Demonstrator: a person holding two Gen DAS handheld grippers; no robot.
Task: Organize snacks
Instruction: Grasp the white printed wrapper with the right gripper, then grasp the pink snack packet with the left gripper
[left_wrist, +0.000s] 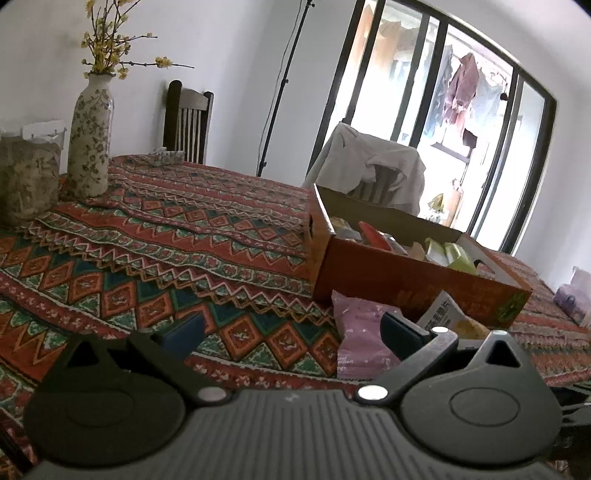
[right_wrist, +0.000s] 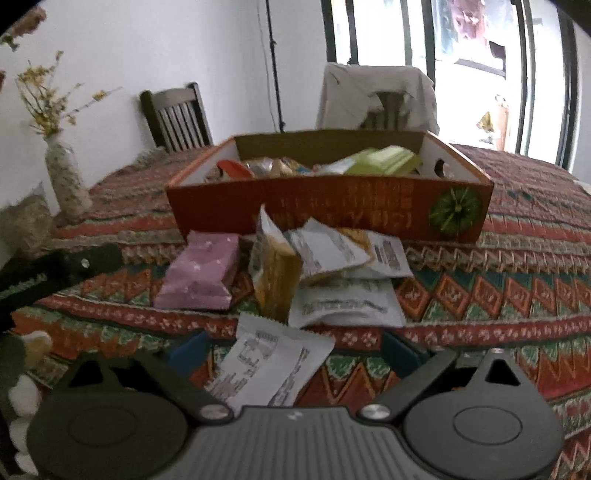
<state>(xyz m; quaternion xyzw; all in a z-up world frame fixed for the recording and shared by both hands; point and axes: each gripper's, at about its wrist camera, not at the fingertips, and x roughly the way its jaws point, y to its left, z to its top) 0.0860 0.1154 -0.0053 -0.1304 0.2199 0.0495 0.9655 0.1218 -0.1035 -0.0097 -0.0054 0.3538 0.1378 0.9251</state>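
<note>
Right tool (right_wrist: 291, 347) jaws apart, nothing clamped, over white crinkly snack packet (right_wrist: 273, 365) at lower centre; orange cardboard box (right_wrist: 325, 210) mid-frame. Left tool (left_wrist: 291, 328) apart too. Risk: thin packet slips w/ shallow pinch

box: my orange cardboard tray (right_wrist: 328, 210), open-topped, white inside, a green round print at its right front, sits on the patterned worktop (right_wrist: 498, 291)
in the box: green packets (right_wrist: 384, 162) right, a red-orange one (right_wrist: 232, 168) left, foil wrappers between
purple packet (right_wrist: 199, 277): flat, just before the box's left front
yellow packet (right_wrist: 277, 273): standing upright beside it
white sachets (right_wrist: 343, 266): overlapping heap on its right
nearest white sachet (right_wrist: 269, 365): flat, lying between my right claw's fingers
</note>
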